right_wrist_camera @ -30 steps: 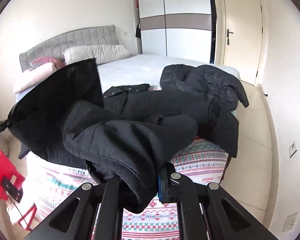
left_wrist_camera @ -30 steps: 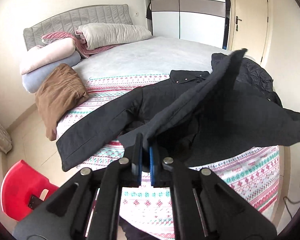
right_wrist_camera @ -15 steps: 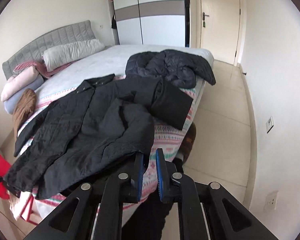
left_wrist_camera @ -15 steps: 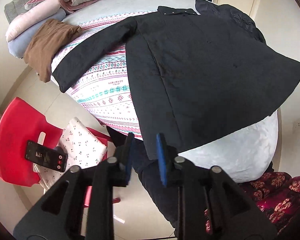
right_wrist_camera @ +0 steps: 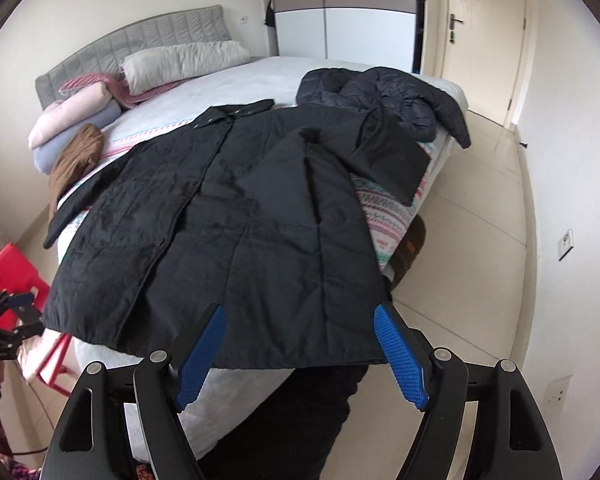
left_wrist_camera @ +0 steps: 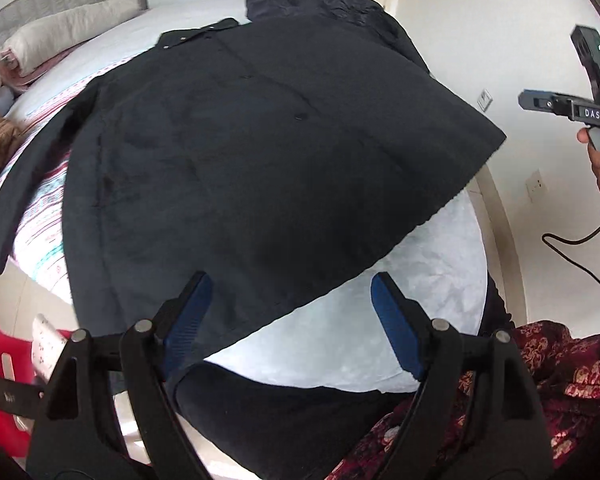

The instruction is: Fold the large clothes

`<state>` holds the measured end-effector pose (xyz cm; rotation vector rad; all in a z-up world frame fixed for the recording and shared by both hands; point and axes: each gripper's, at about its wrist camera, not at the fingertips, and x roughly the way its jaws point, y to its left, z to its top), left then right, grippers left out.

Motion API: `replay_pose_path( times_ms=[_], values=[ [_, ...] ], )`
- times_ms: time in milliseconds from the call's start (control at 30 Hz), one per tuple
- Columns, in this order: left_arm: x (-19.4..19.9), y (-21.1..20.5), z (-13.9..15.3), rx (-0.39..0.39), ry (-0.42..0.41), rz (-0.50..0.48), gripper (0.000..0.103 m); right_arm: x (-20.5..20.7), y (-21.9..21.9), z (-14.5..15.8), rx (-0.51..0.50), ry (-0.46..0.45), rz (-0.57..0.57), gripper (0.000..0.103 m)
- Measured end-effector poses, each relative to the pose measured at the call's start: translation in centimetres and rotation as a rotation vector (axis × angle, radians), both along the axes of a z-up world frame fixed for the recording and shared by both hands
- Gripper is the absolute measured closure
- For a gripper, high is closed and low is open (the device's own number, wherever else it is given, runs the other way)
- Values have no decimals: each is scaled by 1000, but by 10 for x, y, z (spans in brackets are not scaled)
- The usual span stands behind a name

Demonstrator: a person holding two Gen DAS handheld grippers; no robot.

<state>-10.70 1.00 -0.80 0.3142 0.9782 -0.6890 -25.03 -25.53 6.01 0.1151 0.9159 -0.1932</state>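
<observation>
Hovering wide open over the hem, right gripper (right_wrist_camera: 300, 350) and left gripper (left_wrist_camera: 290, 322) hold nothing; black coat (right_wrist_camera: 236, 208) lies flat on the bed (right_wrist_camera: 240, 80) (buttons up). I'd fold sleeve (right_wrist_camera: 388, 156) inward first.

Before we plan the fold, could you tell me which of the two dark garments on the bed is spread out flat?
The long black coat, spread flat, hem toward the open right gripper; the dark puffer jacket lies crumpled behind it.

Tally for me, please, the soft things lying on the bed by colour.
Black: 2, the long coat and the puffer jacket
Brown: 1, the garment
Pink: 2, the roll and the striped blanket
Lavender: 1, the roll
Beige: 1, the pillow
Total: 7
</observation>
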Motion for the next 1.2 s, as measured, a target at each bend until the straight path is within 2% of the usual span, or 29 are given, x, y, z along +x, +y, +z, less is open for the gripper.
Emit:
replay_pose_path(
  times_ms=[167, 267, 300, 333, 367, 400, 467, 500, 567, 633, 667, 700, 733, 767, 833, 867, 900, 967, 1067, 1167, 1200],
  values=[
    [4, -65, -27, 87, -31, -108, 21, 22, 49, -45, 9, 94, 166, 25],
    [6, -83, -23, 67, -58, -150, 22, 29, 68, -59, -3, 109, 231, 25],
    [8, -86, -20, 54, -56, -159, 35, 30, 71, -61, -5, 107, 245, 25],
    [11, -88, -17, 37, -48, -161, 53, 31, 74, -62, -6, 101, 252, 25],
    [18, -91, -14, 35, -40, -151, 91, 32, 74, -62, -6, 92, 252, 25],
    [24, -90, -8, 23, -26, -125, 91, 32, 72, -61, -7, 83, 246, 25],
    [36, -81, 11, -76, 7, -66, 94, 32, 67, -58, 1, 65, 226, 25],
    [40, -76, 22, -119, 4, -36, 99, 31, 63, -56, 8, 53, 216, 25],
    [42, -69, 39, -185, -1, -20, 99, 28, 54, -50, 18, 32, 192, 25],
    [35, -70, 42, -178, 27, -89, 96, 26, 45, -44, 24, 19, 172, 25],
    [29, -74, 38, -159, 68, -157, 81, 25, 40, -43, 27, 16, 164, 25],
    [23, -76, 33, -142, 120, -223, 59, 26, 35, -42, 29, 17, 155, 25],
    [17, -76, 29, -139, 151, -267, 51, 28, 31, -41, 31, 20, 146, 25],
    [11, -74, 29, -141, 147, -298, 42, 31, 27, -41, 32, 25, 138, 25],
    [8, -68, 35, -145, 72, -326, 41, 40, 20, -40, 29, 36, 124, 25],
    [12, -64, 39, -147, 19, -313, 36, 46, 17, -39, 27, 38, 119, 25],
    [21, -60, 41, -153, -29, -278, 26, 53, 15, -38, 28, 40, 117, 25],
    [43, -55, 38, -160, -72, -181, 20, 70, 13, -38, 42, 43, 125, 25],
    [81, -55, 7, -138, 4, -86, 20, 104, 11, -46, 63, 51, 146, 25],
    [95, -56, -40, -72, 184, -62, 20, 140, 8, -65, 84, 74, 148, 25],
    [90, -52, -44, -96, 158, -65, 19, 150, 7, -75, 94, 97, 144, 25]
  ],
)
